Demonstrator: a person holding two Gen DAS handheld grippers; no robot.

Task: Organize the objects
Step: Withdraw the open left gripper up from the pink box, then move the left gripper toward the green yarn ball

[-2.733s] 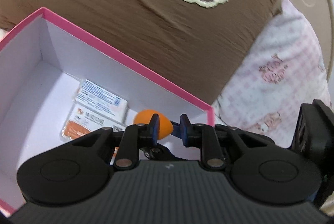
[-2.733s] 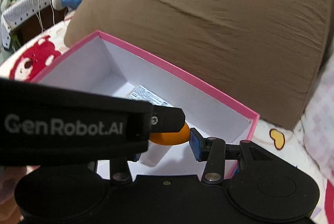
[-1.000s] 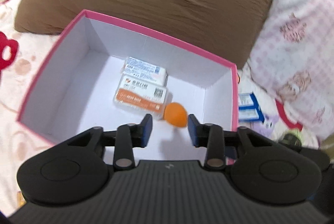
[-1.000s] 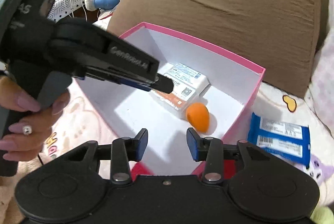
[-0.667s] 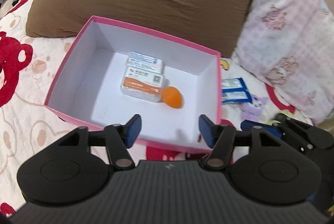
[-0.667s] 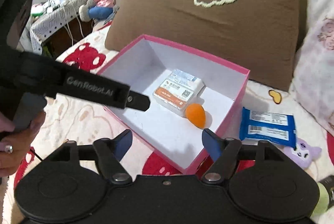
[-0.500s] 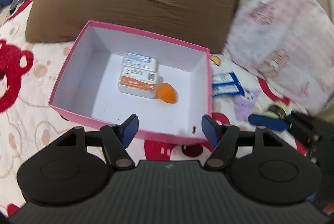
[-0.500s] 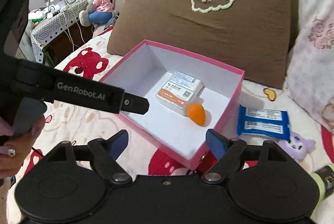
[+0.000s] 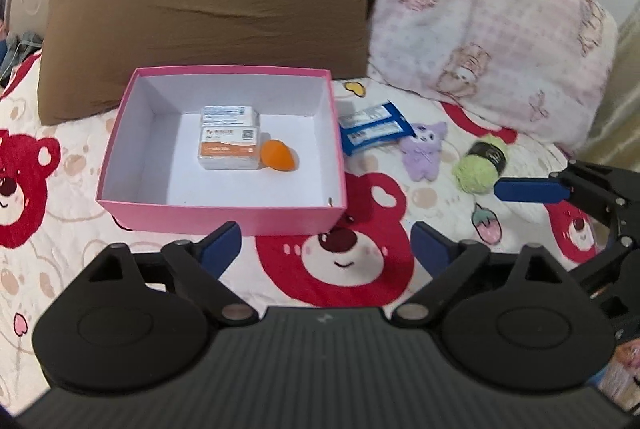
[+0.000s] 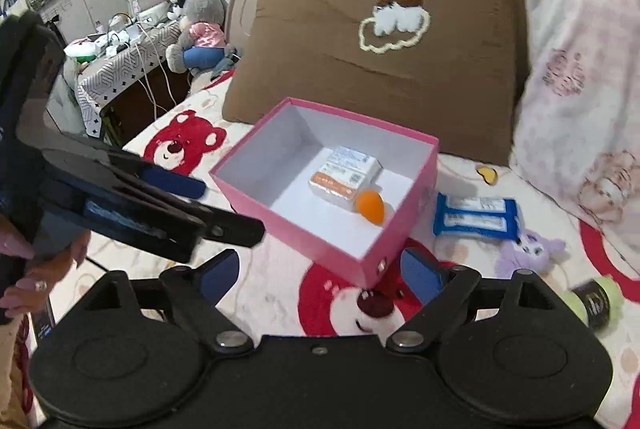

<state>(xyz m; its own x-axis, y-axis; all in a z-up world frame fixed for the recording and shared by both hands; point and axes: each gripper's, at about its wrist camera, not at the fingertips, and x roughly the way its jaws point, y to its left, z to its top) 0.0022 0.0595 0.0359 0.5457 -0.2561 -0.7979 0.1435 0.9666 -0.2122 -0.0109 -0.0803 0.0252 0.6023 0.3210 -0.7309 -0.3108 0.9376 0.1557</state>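
A pink box (image 9: 224, 217) (image 10: 328, 249) with a white inside sits on the bed. In it lie two white packets (image 9: 228, 137) (image 10: 344, 177) and an orange egg-shaped sponge (image 9: 278, 156) (image 10: 370, 205). Right of the box lie blue packets (image 9: 374, 127) (image 10: 476, 216), a purple plush toy (image 9: 424, 149) (image 10: 528, 249) and a green yarn ball (image 9: 482, 167) (image 10: 596, 299). My left gripper (image 9: 326, 243) is open and empty, short of the box. My right gripper (image 10: 320, 271) is open and empty, near the box's front corner.
A brown pillow (image 9: 208, 9) and a pink checked pillow (image 9: 488, 13) lean on the headboard behind the box. The bedspread (image 9: 340, 261) has red bear prints. A small strawberry charm (image 9: 486, 225) lies near the yarn. A side table with plush toys (image 10: 196, 29) stands far left.
The left gripper let go of the orange sponge inside the box. Both grippers opened wide and drew back and up from the box, so the items right of it came into view.
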